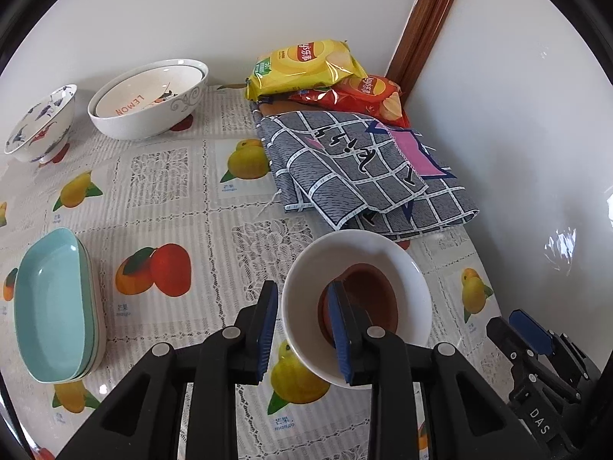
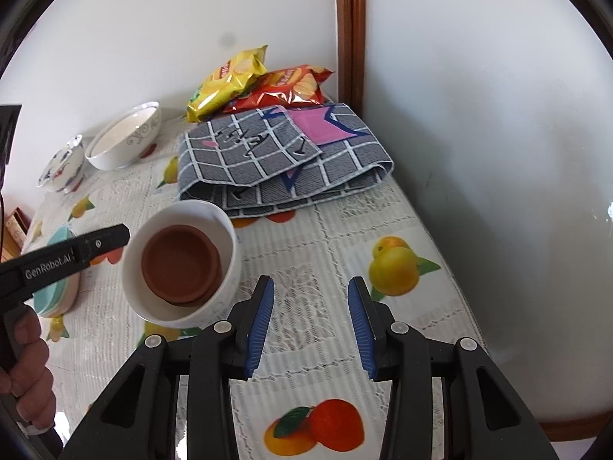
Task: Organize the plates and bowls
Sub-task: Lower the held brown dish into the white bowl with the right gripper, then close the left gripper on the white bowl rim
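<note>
In the left wrist view, our left gripper [image 1: 306, 331] pinches the near wall of the white bowl [image 1: 398, 268]: one finger is outside the rim, the other is inside. A brown dish [image 1: 373, 295] lies in this bowl. The bowl is near the right side of the table [image 1: 214, 226], just before the checked cloth [image 1: 367, 168]. Far left stand a painted bowl [image 1: 40, 124] and a big bowl [image 1: 153, 103] with another bowl nested in it. A stack of teal plates [image 1: 53, 308] lies at the left. Two chip bags [image 1: 306, 65] rest in the corner. Our right gripper [image 1: 530, 331] shows at the right edge, apart from the bowl.

In the right wrist view, our right gripper [image 2: 311, 320] is spread and holds nothing; it hangs over bare tablecloth. The white bowl [image 2: 226, 264] is tilted toward this camera, so we judge it is lifted a little, but we cannot tell if its foot touches the table. The left gripper [image 2: 103, 245] comes to it from the left.

We judge that the step in hand is carrying this bowl to the other bowls. The next move calls for a firm pinch and a level bowl, because the loose dish may slide out. Then we should lower it beside or into the far bowls.
</note>
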A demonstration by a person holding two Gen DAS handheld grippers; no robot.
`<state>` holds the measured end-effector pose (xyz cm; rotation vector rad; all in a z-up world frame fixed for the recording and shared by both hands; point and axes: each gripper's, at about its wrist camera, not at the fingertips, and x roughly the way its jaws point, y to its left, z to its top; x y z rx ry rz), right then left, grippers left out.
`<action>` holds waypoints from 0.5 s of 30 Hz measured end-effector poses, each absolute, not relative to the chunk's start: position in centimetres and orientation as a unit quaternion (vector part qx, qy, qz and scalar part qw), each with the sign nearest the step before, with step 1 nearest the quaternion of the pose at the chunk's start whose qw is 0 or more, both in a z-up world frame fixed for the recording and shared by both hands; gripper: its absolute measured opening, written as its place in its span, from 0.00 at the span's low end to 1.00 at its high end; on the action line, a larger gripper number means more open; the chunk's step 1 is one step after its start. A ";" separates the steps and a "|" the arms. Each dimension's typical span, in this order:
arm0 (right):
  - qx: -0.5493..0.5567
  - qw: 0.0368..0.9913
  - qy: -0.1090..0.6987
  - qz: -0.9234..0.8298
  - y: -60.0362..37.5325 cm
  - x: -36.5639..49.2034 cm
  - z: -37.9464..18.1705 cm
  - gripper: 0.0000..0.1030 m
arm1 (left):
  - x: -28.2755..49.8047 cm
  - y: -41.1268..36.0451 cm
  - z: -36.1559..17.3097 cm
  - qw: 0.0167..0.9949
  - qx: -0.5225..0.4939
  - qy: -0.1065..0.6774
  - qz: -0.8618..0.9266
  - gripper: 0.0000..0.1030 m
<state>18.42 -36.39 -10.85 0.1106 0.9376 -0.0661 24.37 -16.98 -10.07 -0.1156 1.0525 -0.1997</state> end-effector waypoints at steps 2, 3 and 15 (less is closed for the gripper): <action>0.063 0.890 0.451 -0.019 -36.1 18.8 -10.7 0.39 | 24.4 -16.6 -10.3 0.857 -0.057 0.504 -0.091 0.26; 0.067 0.889 0.452 -0.012 -36.0 19.0 -10.7 0.39 | 24.4 -16.5 -10.4 0.856 -0.058 0.506 -0.089 0.26; 0.072 0.879 0.471 0.024 -33.6 21.8 -12.4 0.39 | 25.3 -16.1 -12.6 0.844 -0.055 0.527 -0.086 0.29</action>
